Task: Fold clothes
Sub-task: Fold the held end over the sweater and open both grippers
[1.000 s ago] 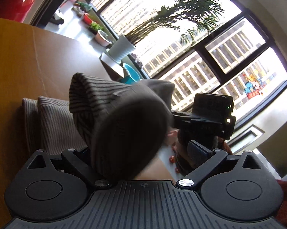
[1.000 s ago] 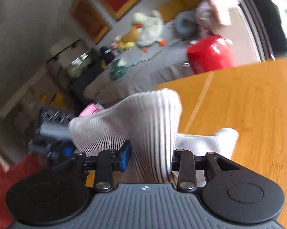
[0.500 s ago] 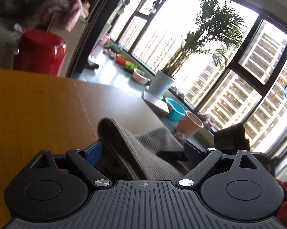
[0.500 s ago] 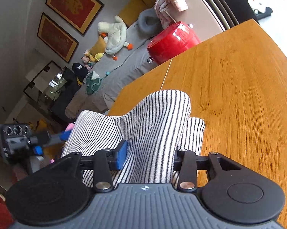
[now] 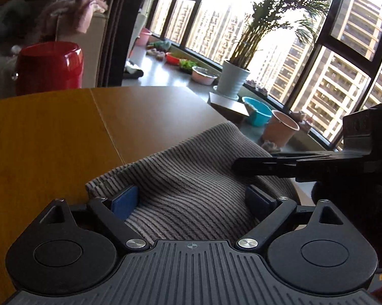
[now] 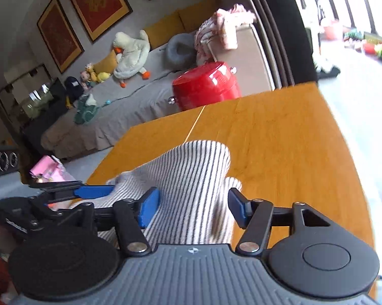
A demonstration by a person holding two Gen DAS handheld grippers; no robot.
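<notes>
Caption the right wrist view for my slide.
Right tongs opening around a striped garment on the wooden table.

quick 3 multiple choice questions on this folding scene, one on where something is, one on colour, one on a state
1. Where does the striped cloth lie?
A. on the wooden table
B. on the sofa
C. on the windowsill

2. What colour is the round container behind the table's far edge?
A. blue
B. red
C. green

3. How do the right gripper pads stand on the cloth?
A. clamped tight on it
B. apart, cloth between them
C. far from any cloth

Answers:
1 A, the cloth rests on the tabletop in both wrist views.
2 B, it is glossy red.
3 B, the jaws are opening, with gaps showing beside the blue pads.
</notes>
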